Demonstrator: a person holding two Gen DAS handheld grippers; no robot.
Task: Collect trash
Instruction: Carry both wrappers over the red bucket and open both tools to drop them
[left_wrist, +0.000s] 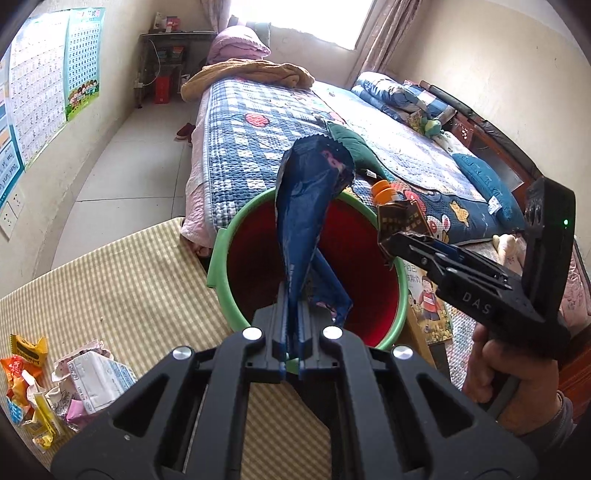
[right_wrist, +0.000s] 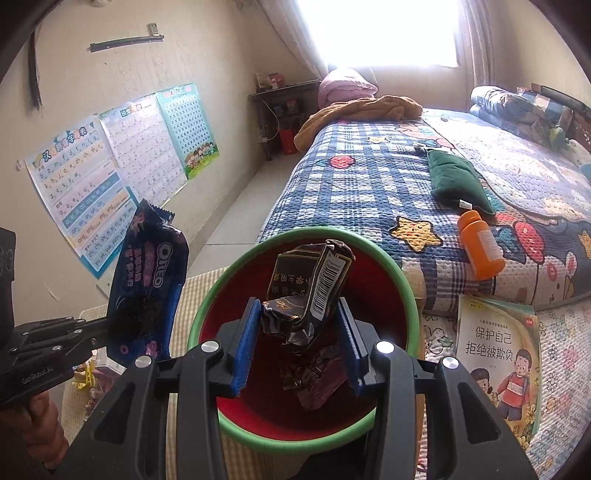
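Right wrist view showed the drop step: right gripper (right_wrist: 299, 325) clamped on a dark wrapper (right_wrist: 310, 288) over the bin (right_wrist: 406, 295), left gripper (left_wrist: 293, 321) clamped on the blue wrapper (left_wrist: 310, 206); next, both jaws should part.

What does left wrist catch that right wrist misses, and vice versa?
Left wrist only: the wrapper pile on the checked tabletop, and the shoes on the floor. Right wrist only: crumpled wrappers already in the bin, plus the pinyin chart. Both: the green-rimmed red bin, the blue Oreo wrapper clamped in the left gripper, the dark carton in the right gripper, the orange bottle.
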